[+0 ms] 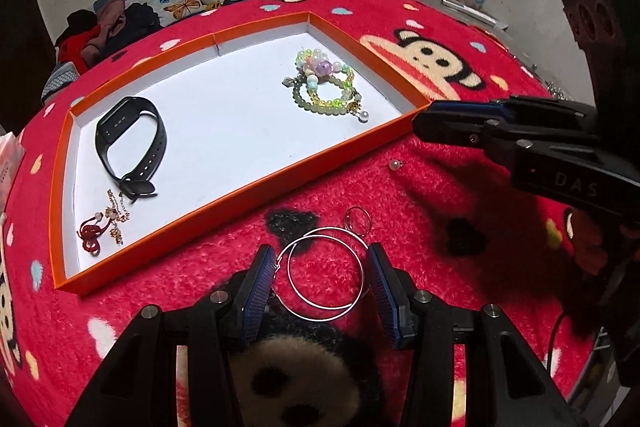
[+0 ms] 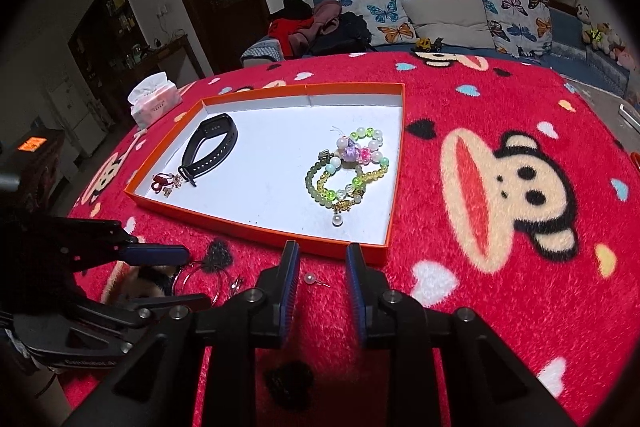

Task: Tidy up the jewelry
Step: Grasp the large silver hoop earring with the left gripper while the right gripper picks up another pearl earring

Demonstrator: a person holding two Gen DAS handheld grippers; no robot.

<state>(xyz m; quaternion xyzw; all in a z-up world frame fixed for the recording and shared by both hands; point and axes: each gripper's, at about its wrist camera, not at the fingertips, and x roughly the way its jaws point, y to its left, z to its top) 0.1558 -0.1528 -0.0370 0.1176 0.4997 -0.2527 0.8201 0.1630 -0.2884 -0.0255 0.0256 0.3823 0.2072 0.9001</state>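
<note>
Here, left gripper gapes around the hoop earrings, just outside the tray. Thin, springy wire, likely slippery: pinch across both rims. Right gripper unclenched, empty.

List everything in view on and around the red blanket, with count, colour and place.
tray: one, orange rim, white floor, on the blanket
watch band: one, black, in the tray's left part
red charm: one, red cord with gold bits, tray's near left corner
bead bracelets: a pile, green, yellow and pastel, in the tray's right part; exact count unclear
hoop earrings: two, silver, overlapping on the blanket in front of the tray
small ring: one, silver, just beyond the hoops
pearl stud: one, white, on the blanket by the tray's near edge
blanket: one, red, monkey print
tissue pack: one, pink and white, behind the tray
left gripper: black, blue pads, open around the hoops
right gripper: black, open around the pearl stud
</note>
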